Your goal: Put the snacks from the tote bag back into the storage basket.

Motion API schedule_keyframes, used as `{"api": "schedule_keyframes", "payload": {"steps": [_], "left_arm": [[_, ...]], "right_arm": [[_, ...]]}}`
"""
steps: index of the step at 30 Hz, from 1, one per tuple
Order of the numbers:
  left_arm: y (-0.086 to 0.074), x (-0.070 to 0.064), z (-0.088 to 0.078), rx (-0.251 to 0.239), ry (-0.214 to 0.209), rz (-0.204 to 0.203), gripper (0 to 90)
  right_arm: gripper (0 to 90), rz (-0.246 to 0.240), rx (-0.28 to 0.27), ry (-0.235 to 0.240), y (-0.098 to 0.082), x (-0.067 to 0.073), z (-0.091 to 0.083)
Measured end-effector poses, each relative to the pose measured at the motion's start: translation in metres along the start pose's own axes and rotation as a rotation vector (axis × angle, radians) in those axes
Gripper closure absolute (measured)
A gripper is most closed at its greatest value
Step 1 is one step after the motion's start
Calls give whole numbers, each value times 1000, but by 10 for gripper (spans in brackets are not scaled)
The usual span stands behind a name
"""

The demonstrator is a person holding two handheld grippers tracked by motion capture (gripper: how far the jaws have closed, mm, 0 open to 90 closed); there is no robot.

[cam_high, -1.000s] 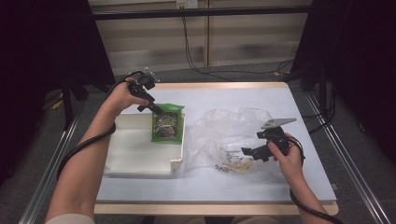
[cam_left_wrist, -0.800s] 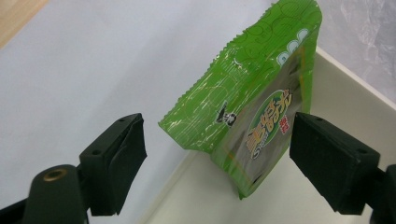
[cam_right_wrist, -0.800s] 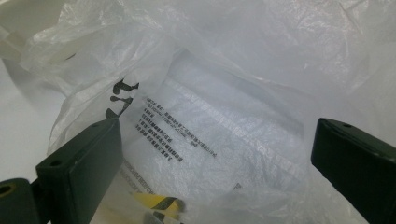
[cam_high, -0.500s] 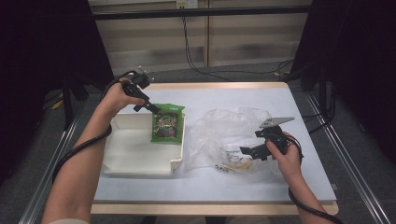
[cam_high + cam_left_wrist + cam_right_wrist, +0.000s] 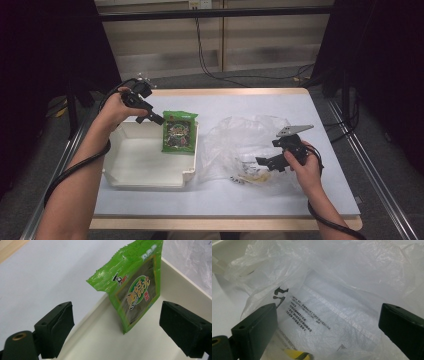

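The green foil snack packet (image 5: 179, 131) leans against the far right wall of the shallow white rectangular plastic tray (image 5: 145, 167), its top edge riding above the rim, at about twelve o'clock from the tray's middle. The left tongs (image 5: 159, 120) sit just off the packet's upper left corner, at roughly ten o'clock from it; their jaws have just been opening and now stand spread, with nothing pinched: in the left gripper view the packet (image 5: 132, 287) stands free beyond the jaws and apart from both. The likeliest trouble, as I judge it, is the packet itself: propped nearly on edge against a low wall, it could slide down flat or tip over the rim toward the crumpled clear plastic bag (image 5: 245, 145) at three o'clock, should the withdrawing tongs or their trailing cable brush it. The right tongs (image 5: 260, 162) rest low at the bag's near right side, spread wide, with printed film (image 5: 317, 315) lying between the jaws but not pressed by them; closing here might catch loose film rather than whatever lies inside, and drag the whole bag across the pale blue counter (image 5: 320, 120). The bag crowds the tray's right wall, so it stands in the way of any reach from that side; black cables run behind the counter's far edge.
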State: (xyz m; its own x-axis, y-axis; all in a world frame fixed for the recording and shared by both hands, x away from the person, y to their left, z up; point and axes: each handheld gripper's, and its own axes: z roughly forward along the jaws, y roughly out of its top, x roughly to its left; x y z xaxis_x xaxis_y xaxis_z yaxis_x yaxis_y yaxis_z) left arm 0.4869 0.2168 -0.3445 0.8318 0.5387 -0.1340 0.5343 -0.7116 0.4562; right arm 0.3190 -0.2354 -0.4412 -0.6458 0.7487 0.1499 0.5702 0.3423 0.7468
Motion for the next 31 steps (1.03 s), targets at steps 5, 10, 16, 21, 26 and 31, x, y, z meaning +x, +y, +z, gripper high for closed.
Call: {"api": "schedule_keyframes", "payload": {"steps": [5, 10, 16, 21, 26, 31], "left_arm": [[-5, 0, 0, 27, -5, 42, 115], [-14, -8, 3, -30, -13, -11, 109], [-24, -15, 6, -40, -29, 2, 100], [-32, -20, 11, -69, -32, -14, 98], [-39, -23, 15, -70, -11, -10, 94], [-46, -28, 17, -76, -2, 12, 88]], "right_arm": [[22, -3, -6, 0, 3, 1, -1], [22, -9, -7, 6, 5, 3, 0], [22, -13, -13, 8, 7, 2, 0], [22, -16, -10, 14, 7, 2, 0], [22, -7, -13, 11, 7, 2, -1], [22, -12, -12, 15, 8, 3, -1]]}}
